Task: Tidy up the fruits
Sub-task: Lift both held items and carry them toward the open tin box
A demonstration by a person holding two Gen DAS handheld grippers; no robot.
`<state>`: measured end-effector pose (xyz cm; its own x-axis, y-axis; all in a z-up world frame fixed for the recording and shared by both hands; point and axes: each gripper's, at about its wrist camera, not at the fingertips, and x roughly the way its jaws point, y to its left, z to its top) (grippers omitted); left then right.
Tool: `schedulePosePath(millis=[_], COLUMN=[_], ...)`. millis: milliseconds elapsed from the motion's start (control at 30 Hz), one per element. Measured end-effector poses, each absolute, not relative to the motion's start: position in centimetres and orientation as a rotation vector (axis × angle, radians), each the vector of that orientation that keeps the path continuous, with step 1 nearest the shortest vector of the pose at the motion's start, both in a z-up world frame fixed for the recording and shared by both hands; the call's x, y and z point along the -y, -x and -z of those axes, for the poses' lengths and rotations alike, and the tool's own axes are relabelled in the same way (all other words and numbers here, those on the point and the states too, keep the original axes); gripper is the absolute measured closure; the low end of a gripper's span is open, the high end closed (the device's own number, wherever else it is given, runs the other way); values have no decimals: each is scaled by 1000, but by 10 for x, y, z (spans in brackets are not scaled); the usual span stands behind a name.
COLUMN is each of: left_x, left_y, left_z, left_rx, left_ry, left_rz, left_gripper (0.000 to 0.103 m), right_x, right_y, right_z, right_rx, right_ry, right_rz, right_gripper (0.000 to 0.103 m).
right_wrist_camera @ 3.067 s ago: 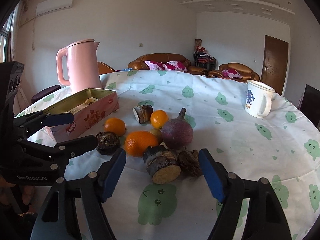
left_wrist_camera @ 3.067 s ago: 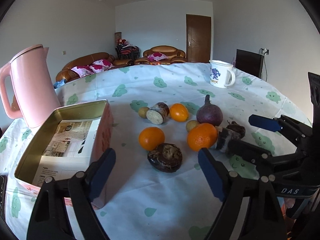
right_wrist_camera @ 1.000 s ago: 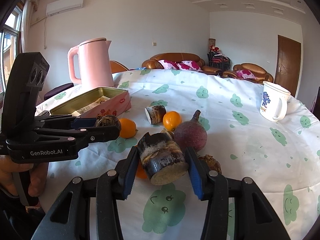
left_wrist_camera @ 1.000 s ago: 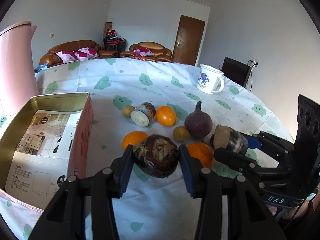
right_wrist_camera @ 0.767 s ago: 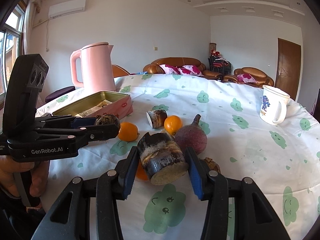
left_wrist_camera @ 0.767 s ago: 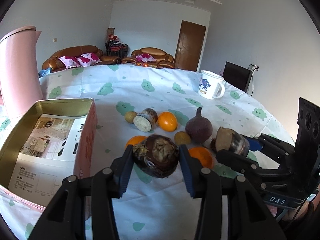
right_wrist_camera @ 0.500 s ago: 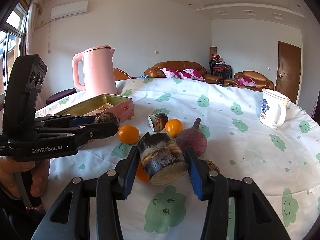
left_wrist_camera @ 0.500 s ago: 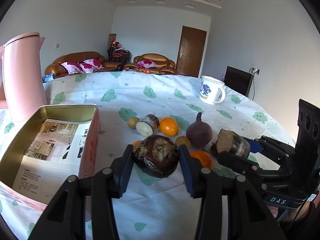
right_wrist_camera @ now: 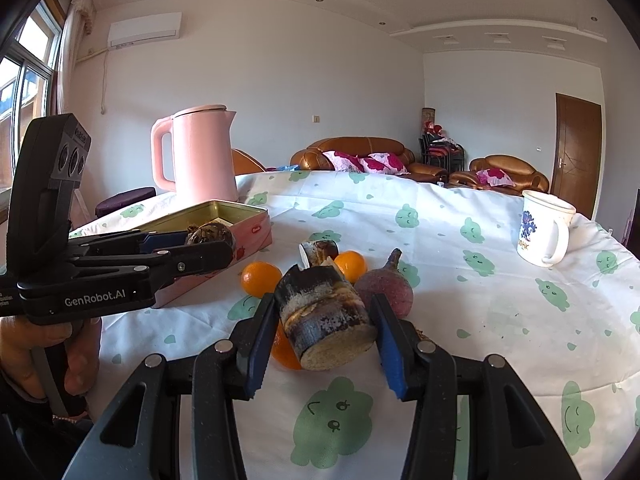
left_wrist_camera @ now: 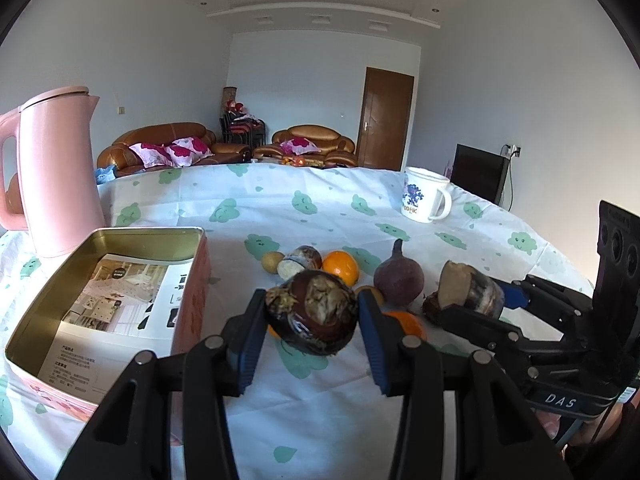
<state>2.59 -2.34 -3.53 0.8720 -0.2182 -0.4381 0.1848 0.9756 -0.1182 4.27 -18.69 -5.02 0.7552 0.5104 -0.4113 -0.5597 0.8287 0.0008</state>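
My left gripper [left_wrist_camera: 312, 320] is shut on a dark round taro-like root [left_wrist_camera: 314, 312] and holds it above the cloth, right of the open pink tin [left_wrist_camera: 120, 280]. My right gripper [right_wrist_camera: 324, 320] is shut on a dark cut root chunk [right_wrist_camera: 326, 320], also lifted; it shows in the left wrist view [left_wrist_camera: 468, 288]. On the table lie a purple beet [right_wrist_camera: 386, 288], oranges [right_wrist_camera: 262, 278] [right_wrist_camera: 352, 266], another cut root piece [right_wrist_camera: 318, 252] and a small yellowish fruit [left_wrist_camera: 272, 262].
A pink kettle [right_wrist_camera: 200, 152] stands behind the tin. A white mug [right_wrist_camera: 544, 232] stands at the far right. The tin holds a printed leaflet [left_wrist_camera: 116, 300]. Sofas and a door lie beyond the round table.
Both grippers closed on their roots and lifted them off the cloth. Over the last second both have risen a little more, still holding them.
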Motion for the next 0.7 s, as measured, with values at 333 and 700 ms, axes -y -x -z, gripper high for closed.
schedulePosePath(millis=[333,700], left_x=[27,29], left_y=[-20,-15], left_z=[32,31], left_rx=[-429,-398], left_ry=[48,33], left_rz=[192,179], left_gripper=[57,57], right_x=[188,190], right_y=[-40,-34], right_z=[49,49], right_rx=[-383,-353], right_ry=[123,123], right_rz=[-590,-591], right_gripper=[54,54])
